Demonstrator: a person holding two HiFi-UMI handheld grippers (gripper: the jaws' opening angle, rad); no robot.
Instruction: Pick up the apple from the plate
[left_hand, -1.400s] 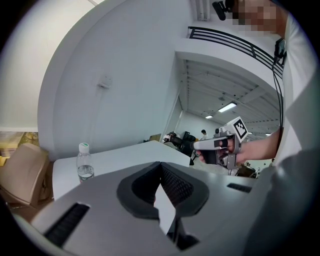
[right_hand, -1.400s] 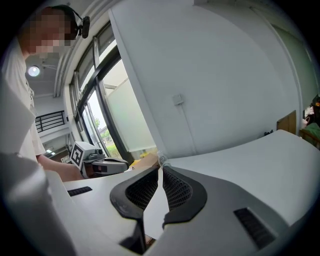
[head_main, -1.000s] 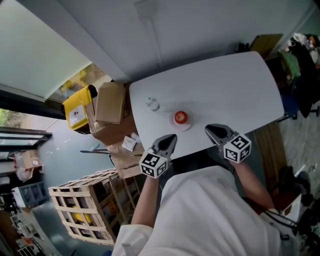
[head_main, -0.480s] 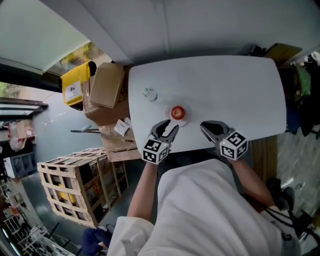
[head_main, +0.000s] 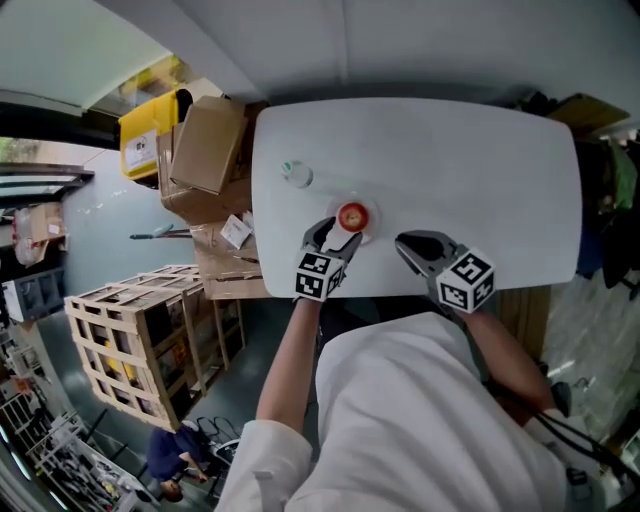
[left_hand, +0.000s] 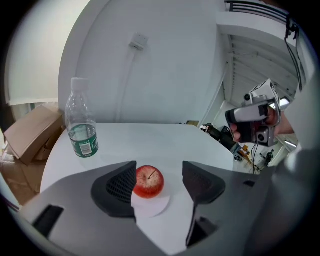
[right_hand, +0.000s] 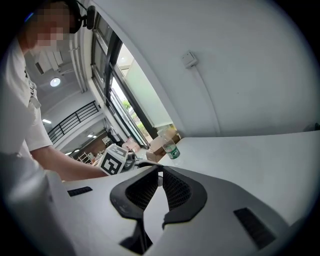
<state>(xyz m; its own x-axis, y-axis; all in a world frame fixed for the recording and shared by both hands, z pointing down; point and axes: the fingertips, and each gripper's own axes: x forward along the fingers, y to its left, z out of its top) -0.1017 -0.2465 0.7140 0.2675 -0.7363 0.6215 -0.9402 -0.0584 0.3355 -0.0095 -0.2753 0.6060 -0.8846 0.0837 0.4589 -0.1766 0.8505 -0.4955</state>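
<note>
**Left gripper opening round apple; right gripper closed and empty**

The apple (left_hand: 148, 181) sits on the plate (left_hand: 155, 207), near the table's (head_main: 480, 170) near edge. The left gripper (left_hand: 159, 175) approaches from 7 o'clock of the apple in the head view. Its jaws are opening, with the apple between them. The fruit is close beside the left jaw and clear of the right jaw, so it is not gripped. The right gripper (right_hand: 159, 172) hangs at 4 o'clock of the apple, jaws together, nothing between them. The bottle (left_hand: 82, 125) stands upright at 10 o'clock of the apple, well apart.
</note>
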